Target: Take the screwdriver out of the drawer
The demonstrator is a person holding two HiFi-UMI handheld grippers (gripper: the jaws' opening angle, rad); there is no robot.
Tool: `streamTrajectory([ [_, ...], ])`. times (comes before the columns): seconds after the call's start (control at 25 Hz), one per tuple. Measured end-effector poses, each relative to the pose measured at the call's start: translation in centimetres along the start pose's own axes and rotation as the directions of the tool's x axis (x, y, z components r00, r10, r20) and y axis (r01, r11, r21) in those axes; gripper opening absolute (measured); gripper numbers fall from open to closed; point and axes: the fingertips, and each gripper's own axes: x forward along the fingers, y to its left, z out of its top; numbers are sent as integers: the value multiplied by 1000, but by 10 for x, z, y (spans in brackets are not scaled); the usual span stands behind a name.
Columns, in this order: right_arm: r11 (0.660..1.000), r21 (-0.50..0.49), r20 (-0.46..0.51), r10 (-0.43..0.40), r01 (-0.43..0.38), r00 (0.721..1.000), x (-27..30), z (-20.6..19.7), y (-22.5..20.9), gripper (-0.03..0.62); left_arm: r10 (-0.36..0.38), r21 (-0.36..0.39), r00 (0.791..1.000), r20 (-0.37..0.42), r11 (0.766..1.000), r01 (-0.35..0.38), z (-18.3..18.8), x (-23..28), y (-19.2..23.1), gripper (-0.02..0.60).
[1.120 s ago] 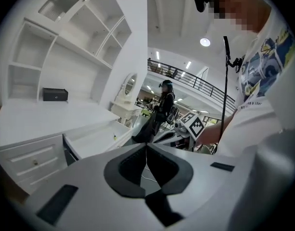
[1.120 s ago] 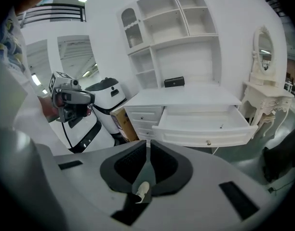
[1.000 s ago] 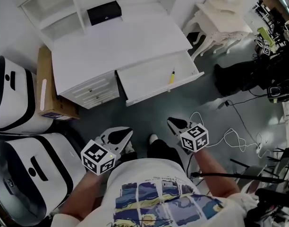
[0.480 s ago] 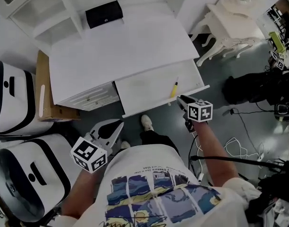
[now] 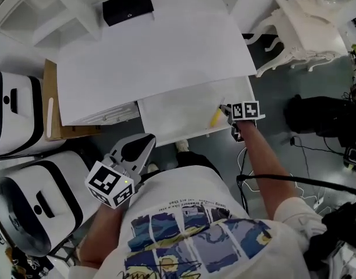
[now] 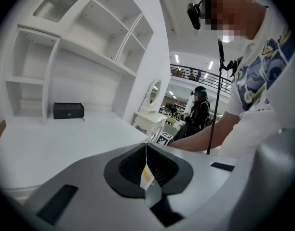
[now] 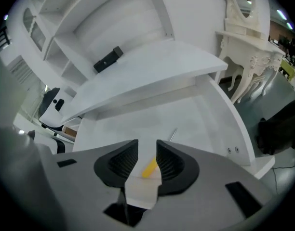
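A yellow-handled screwdriver (image 5: 216, 118) lies in the open white drawer (image 5: 166, 112) under the desk top, near its right end. My right gripper (image 5: 224, 109) points steeply down just above it. In the right gripper view its jaws (image 7: 147, 148) are opening. The yellow handle (image 7: 149, 168) shows in the gap between the jaws, untouched by the pads, and the thin metal shaft (image 7: 172, 134) reaches past them. My left gripper (image 5: 146, 141) hangs in front of the drawer's left corner. In the left gripper view its jaws (image 6: 146, 150) are pressed together with nothing held.
A black box (image 5: 127, 6) sits at the back of the desk top (image 5: 155, 51). A cardboard box (image 5: 50, 103) and white machines (image 5: 15, 115) stand to the left. At the right are an ornate white table (image 5: 306, 22), a black bag (image 5: 323, 118) and cables on the floor.
My right gripper has travelled from in front of my body forward and down over the drawer to the screwdriver, and its jaws have parted. The left gripper has shifted a little toward the drawer.
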Motion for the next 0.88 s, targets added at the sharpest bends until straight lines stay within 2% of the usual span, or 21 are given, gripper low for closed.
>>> streamTrajectory([
  [0.16,998,68,-132,-2,11,991,31,-1,-15,156,51,-22,999,2,998,-51,5,9,10,14],
  [0.36,983,182,-239,11,34,971,57,-7,-25,168,102,-52,995,14,994,-101,11,13,21,14],
  [0.64,953,284,-343,-4,108,939,77,-20,-41,184,135,-73,991,15,988,-133,14,20,30,14],
  [0.88,942,305,-424,3,140,906,88,-37,-46,192,173,-106,985,6,979,-172,12,18,35,14],
])
